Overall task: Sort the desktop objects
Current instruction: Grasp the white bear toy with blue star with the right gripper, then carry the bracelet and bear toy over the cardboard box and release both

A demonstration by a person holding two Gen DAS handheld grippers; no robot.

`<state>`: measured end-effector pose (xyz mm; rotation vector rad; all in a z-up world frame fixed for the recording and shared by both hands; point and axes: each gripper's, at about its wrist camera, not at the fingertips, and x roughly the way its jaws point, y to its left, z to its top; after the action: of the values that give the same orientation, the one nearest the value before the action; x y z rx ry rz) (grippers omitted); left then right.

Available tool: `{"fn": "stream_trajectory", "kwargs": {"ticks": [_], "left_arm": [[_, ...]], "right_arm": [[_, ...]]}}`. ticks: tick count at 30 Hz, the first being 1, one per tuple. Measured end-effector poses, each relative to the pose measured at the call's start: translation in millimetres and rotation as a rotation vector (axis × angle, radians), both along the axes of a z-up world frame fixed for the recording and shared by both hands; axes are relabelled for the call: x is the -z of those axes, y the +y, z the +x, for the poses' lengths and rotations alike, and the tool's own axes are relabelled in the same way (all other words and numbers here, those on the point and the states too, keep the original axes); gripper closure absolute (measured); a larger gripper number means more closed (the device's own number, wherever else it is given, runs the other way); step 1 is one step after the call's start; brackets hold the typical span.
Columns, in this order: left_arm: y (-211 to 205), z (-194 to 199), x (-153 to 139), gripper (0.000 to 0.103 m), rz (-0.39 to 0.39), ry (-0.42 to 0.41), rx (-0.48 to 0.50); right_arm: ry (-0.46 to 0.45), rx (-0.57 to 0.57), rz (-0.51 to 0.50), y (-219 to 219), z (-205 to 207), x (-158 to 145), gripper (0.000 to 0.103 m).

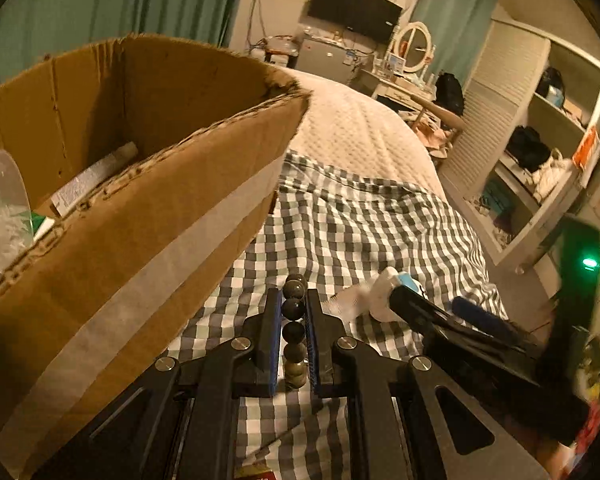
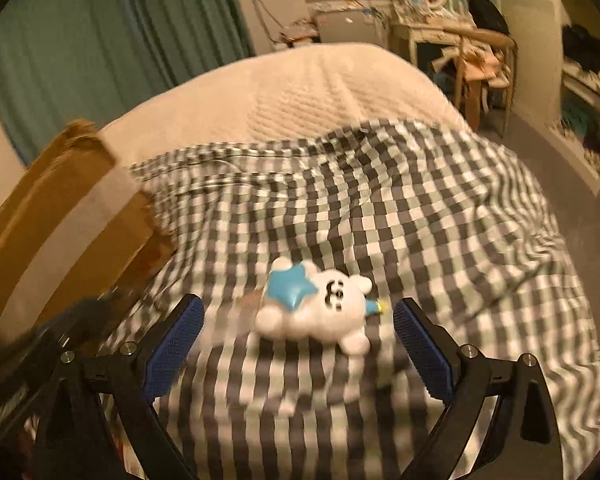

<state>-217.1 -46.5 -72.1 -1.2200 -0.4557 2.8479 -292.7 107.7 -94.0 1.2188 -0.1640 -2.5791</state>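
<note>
Meanwhile my left gripper [image 1: 293, 312] clamped a dark bead bracelet [image 1: 294, 332]; my right gripper [image 2: 298, 320] gaped wide around the white plush toy [image 2: 320, 310] on the checkered blanket [image 2: 420, 220].

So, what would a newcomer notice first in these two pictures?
Probably the white plush toy with a blue star, lying on the checkered blanket between the wide-open fingers of the right gripper. Next, the string of dark beads pinched in the left gripper, beside the big cardboard box at its left.
</note>
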Motion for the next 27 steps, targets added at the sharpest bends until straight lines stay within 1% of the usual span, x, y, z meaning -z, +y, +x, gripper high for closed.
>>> {"fn": "stream_trajectory", "kwargs": {"ticks": [1,3,4,5,6,7,9,12,15,18,20,24,27], "left_arm": [[-0.4,-0.3,1.9,0.092,0.006,-0.004,-0.004],[-3.5,-0.2,5.9,0.092,0.012,-0.010,-0.012],[-5.5,-0.3,7.2,0.092,0.016,-0.010,-0.018],[-6.8,-0.9,7.5,0.092,0.021,-0.012,-0.018],[-8.5,-1.0,8.0,0.092,0.030,-0.014,-0.018],[-10.0,-0.3,7.8,0.092,0.033,-0.012,-0.022],[-10.3,0.2,7.3,0.092,0.032,-0.012,-0.018],[-6.1,3.3,1.5,0.092,0.015,0.000,-0.003],[-2.8,9.3,-8.6,0.092,0.008,0.025,0.015],[-1.2,16.2,-19.0,0.092,0.019,0.044,0.032],[0.7,21.3,-28.3,0.092,0.029,0.053,0.052],[-0.7,37.3,-56.3,0.092,0.057,0.088,0.083],[-4.1,50.5,-84.6,0.092,0.053,0.145,0.091]], "right_arm": [[-0.024,0.019,0.018,-3.6,-8.4,7.0,0.007],[-0.041,0.039,0.041,-7.7,-16.5,16.2,0.007],[-0.058,0.046,0.062,-10.3,-20.1,21.1,0.010],[-0.074,0.056,0.088,-11.1,-21.6,25.4,0.017],[-0.078,0.060,0.098,-11.2,-20.5,27.6,0.032],[-0.082,0.053,0.090,-10.0,-18.9,28.6,0.039],[-0.084,0.039,0.067,-5.4,-11.2,25.0,0.041],[-0.074,0.006,0.092,-2.4,5.7,12.6,0.041],[-0.050,-0.004,0.097,5.0,29.2,-7.6,0.041],[-0.038,-0.006,0.073,15.6,50.1,-27.4,0.041],[-0.039,-0.010,0.034,23.5,67.1,-40.2,0.041],[-0.031,-0.023,-0.027,30.9,95.6,-64.9,0.041],[0.003,-0.042,-0.054,24.1,110.6,-91.2,0.041]]}}
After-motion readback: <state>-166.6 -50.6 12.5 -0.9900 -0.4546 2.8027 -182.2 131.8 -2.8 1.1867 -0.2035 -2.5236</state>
